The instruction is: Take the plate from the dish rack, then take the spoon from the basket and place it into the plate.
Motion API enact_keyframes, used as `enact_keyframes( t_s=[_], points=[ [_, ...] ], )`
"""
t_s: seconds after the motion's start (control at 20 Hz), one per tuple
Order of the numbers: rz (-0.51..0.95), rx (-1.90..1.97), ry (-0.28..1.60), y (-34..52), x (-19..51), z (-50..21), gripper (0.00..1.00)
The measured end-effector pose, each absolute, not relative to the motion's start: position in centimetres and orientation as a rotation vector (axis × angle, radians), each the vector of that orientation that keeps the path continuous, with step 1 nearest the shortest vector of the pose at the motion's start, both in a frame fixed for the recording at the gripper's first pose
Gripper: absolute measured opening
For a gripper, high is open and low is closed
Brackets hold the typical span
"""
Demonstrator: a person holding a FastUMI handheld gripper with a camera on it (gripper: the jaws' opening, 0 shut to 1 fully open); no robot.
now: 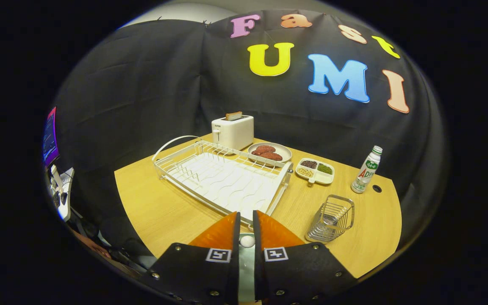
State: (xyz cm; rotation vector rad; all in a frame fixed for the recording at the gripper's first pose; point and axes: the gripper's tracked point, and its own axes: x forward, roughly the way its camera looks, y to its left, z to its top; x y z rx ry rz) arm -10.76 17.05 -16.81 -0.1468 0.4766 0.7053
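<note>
While the two-finger gripper [246,220] hangs over the near edge of the pale wooden table [155,203], its fingers stand close together with only a narrow slot between them. A small white rounded knob [247,241] sits in that slot above a pale strip. It may be the spoon's end, but whether the fingers press on it cannot be told. The white wire dish rack [227,182] lies just ahead at twelve o'clock, its slots bare. The small silver wire basket [332,218] stands at two o'clock, near the fingers, and its contents are too dim to read. Beyond the rack, at twelve, a white toaster [232,131] holds a slice, and a round grey plate of brown patties [284,149] sits at one o'clock. A green-capped white bottle [366,170] stands further out at two o'clock. By this view the task is in its late stage, with the spoon possibly in hand. The risk lies in the release: parted over bare wood or too near the table's edge, the piece could miss its plate or drop off. A loose pinch could also let it twist and slide.
</note>
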Motion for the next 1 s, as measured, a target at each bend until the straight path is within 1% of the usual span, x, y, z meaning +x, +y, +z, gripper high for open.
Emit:
enact_keyframes(
  t_s=[0.1, 0.15, 0.3, 0.55, 0.8, 0.85, 0.95, 1.0],
  points=[
    [0.684, -0.126, 0.462, 16.6, -10.3, -15.9, 0.19],
    [0.671, -0.115, 0.451, 16.4, -10.0, -15.3, 0.27],
    [0.616, -0.095, 0.396, 14.9, -8.5, -12.5, 0.27],
    [0.461, -0.013, 0.222, 9.7, -5.4, -4.3, 0.27],
    [0.251, 0.064, 0.013, 2.0, -4.0, 4.9, 0.27],
    [0.239, 0.098, -0.033, 1.3, -3.9, 5.9, 0.49],
    [0.196, 0.098, -0.011, -0.7, -3.9, 4.5, 0.95],
    [0.175, 0.09, 0.016, -1.8, -3.8, 3.2, 0.95]
  ],
)
